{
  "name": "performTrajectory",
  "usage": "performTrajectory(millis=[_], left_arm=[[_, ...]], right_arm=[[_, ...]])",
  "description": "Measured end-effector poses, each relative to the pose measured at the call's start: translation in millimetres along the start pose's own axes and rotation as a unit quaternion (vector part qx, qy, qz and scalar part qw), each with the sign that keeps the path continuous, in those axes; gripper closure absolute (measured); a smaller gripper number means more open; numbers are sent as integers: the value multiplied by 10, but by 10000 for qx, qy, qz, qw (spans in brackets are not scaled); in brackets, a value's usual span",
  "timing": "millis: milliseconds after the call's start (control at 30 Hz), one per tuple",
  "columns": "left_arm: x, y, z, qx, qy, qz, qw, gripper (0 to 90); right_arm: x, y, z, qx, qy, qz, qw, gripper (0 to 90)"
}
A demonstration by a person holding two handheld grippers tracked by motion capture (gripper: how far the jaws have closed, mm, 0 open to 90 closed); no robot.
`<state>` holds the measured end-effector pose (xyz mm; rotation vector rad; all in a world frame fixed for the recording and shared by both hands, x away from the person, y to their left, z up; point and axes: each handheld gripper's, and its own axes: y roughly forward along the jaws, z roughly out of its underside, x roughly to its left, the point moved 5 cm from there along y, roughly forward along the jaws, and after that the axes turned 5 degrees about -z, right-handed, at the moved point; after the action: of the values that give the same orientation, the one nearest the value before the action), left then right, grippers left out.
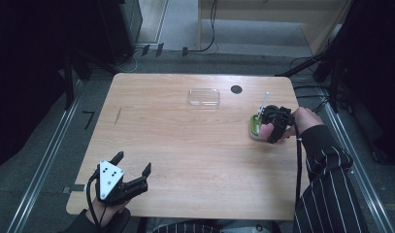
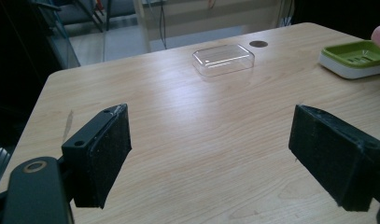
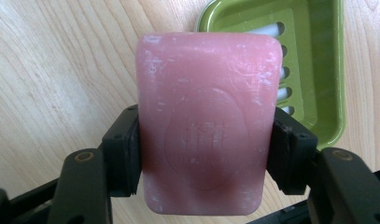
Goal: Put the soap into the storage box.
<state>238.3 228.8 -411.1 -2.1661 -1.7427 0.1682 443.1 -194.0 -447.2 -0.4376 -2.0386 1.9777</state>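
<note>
Soap dish (image 3: 318, 60): green, 1x, slotted tray bare; I see it near counter's (image 1: 185, 145) R edge.
Soap (image 3: 206, 126): pink bar, 1x, clamped in my R gripper (image 3: 206, 154), overlapping dish's near rim.
Clear box (image 2: 223, 59): 1x, nothing inside, far centre.
L gripper (image 2: 211, 154): jaws wide, holding nothing, by near-L edge.
Room: mid-counter bare w/ wide clearance.

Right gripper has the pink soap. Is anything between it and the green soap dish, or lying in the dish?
Nothing visible blocks it. The right gripper is shut on the pink soap, which sits partly over the near edge of the green soap dish. The dish's slotted tray looks bare where it shows; the soap hides part of it.
</note>
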Motion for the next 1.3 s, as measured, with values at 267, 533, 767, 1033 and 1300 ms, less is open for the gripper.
performTrajectory(millis=[267,533,767,1033,1300], left_arm=[[9,-7,5,-5,-11,-22,10000,134],[27,-37,16,7,-24,-69,10000,134],[50,-66,29,15,-41,-146,9999,134],[85,-112,53,36,-80,-242,9997,134],[123,-162,77,64,-130,-342,9993,133]], right_arm=[[-52,1,-8,-11,-18,25,10000,387],[-107,-3,-2,-45,-65,41,10000,387],[-172,17,-9,-80,-71,49,9999,387],[-253,62,-44,-36,-116,108,9999,387],[-331,114,-89,-11,-215,153,9997,387]])
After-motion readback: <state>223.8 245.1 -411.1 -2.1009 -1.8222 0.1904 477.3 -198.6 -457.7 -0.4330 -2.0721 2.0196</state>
